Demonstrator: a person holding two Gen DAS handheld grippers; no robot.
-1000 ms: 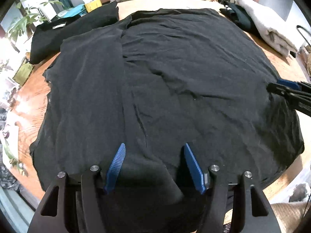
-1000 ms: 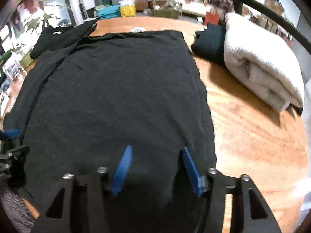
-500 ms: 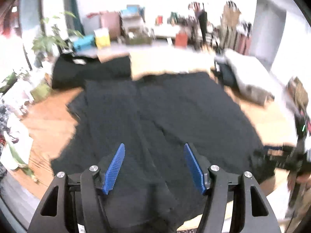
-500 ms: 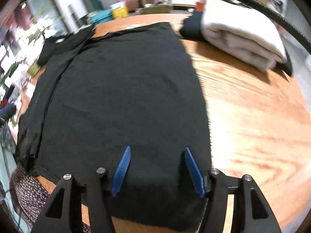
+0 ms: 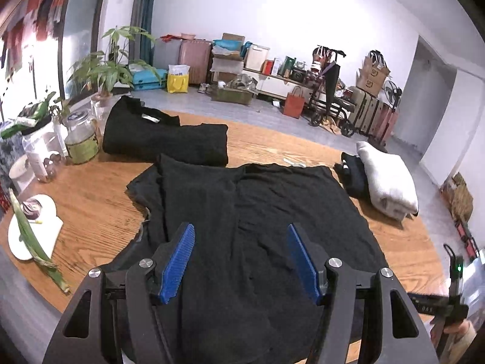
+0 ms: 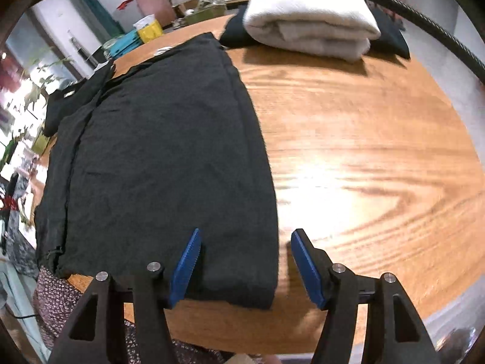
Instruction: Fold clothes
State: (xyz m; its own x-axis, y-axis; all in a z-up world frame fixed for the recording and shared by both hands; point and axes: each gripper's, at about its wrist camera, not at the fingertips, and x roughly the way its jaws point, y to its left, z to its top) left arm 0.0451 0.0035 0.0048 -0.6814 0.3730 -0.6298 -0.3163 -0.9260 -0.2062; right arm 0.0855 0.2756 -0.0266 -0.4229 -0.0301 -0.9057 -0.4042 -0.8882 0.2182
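Observation:
A black garment lies spread flat on the round wooden table, its left part folded over. My left gripper hovers open above the garment's near half, with nothing between its blue pads. In the right wrist view the same garment fills the left side. My right gripper straddles its right edge near the front corner. Its jaws are opening, and the cloth lies below them without being pinched. The right gripper's body shows at the far lower right of the left wrist view.
A folded black garment sits at the back left. A folded white cloth rests on a dark folded item at the back right. Glass jars and a white board with a green stalk line the left rim. Bare wood lies to the right.
The left gripper rose and tipped up, so the room now shows behind the table. The right gripper slid right to the garment's right edge and its jaws widened.

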